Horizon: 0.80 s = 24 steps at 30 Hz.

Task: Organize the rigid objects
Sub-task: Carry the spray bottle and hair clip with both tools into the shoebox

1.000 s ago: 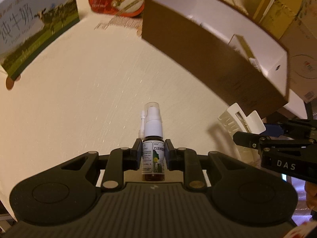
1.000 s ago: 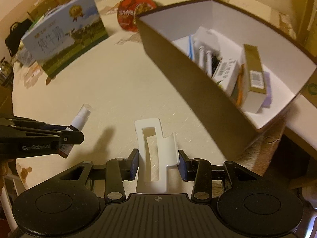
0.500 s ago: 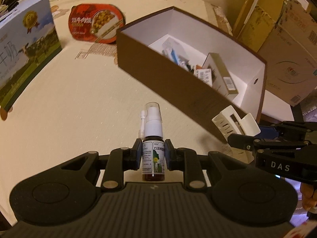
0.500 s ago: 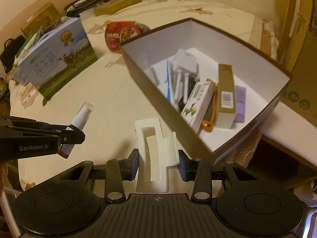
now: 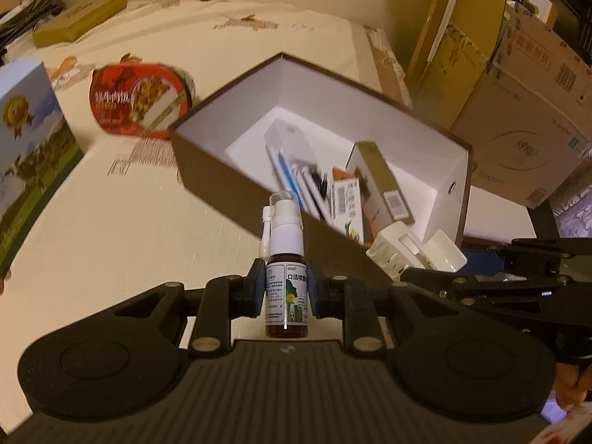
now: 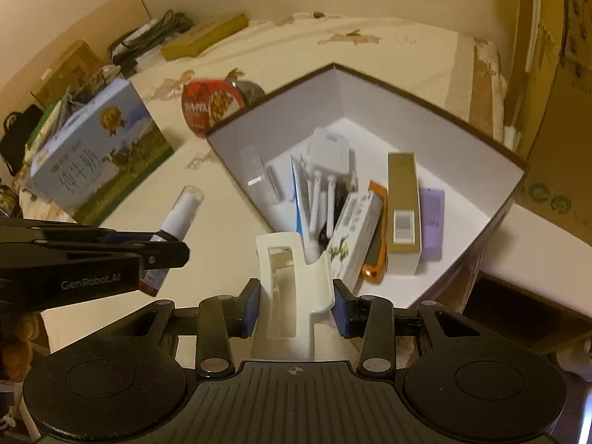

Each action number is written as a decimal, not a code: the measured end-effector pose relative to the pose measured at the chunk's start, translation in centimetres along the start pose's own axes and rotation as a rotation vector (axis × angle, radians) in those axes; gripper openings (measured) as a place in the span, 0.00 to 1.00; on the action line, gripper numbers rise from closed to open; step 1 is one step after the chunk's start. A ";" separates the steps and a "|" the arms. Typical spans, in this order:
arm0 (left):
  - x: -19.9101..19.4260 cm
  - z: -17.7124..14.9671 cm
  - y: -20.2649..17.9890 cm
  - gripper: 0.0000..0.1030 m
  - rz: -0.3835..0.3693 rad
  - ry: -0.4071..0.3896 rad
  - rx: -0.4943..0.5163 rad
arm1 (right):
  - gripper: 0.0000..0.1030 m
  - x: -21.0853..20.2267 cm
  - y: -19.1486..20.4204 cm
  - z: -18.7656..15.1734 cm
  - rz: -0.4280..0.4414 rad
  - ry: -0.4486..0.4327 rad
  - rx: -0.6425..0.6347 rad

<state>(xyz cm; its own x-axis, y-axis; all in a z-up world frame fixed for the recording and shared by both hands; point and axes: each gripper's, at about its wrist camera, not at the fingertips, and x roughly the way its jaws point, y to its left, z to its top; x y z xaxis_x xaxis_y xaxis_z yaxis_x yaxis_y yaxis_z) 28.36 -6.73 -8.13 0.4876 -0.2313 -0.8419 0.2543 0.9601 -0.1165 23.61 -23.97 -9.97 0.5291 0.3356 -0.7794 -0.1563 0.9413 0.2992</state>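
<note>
My left gripper (image 5: 286, 294) is shut on a small brown spray bottle (image 5: 285, 277) with a white nozzle, held upright above the table near the box's near wall. My right gripper (image 6: 296, 305) is shut on a white plastic holder (image 6: 290, 288), held above the box's near edge. The holder also shows in the left wrist view (image 5: 410, 249), and the bottle in the right wrist view (image 6: 174, 229). The brown box (image 6: 436, 111) with white inside holds several items: a gold carton (image 6: 403, 207), a white carton (image 6: 355, 233), toothbrush heads and a purple piece.
A blue milk carton (image 6: 96, 155) stands on the table at the left. A red food tub (image 5: 140, 100) lies behind the box. Cardboard boxes (image 5: 518, 92) stack at the right, off the table edge. A yellow flat box (image 5: 79, 18) lies at the far back.
Both grippers have risen and moved toward the box with their objects still held. The box's inside now shows from above in both views.
</note>
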 end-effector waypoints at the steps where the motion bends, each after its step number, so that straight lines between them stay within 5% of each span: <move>1: 0.0 0.4 -0.1 0.19 0.000 -0.005 0.004 | 0.36 -0.1 -0.1 0.2 -0.001 -0.007 0.002; 24: 4.8 6.3 -1.7 0.19 0.006 -0.001 0.063 | 0.36 1.6 -3.0 5.9 -0.091 -0.103 -0.025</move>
<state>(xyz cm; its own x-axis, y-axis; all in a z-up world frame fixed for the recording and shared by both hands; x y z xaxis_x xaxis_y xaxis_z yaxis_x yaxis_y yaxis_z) 35.58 -10.47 -8.68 0.4901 -0.2253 -0.8420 0.3033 0.9497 -0.0776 29.84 -26.50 -8.88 0.6248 0.2447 -0.7415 -0.1237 0.9687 0.2154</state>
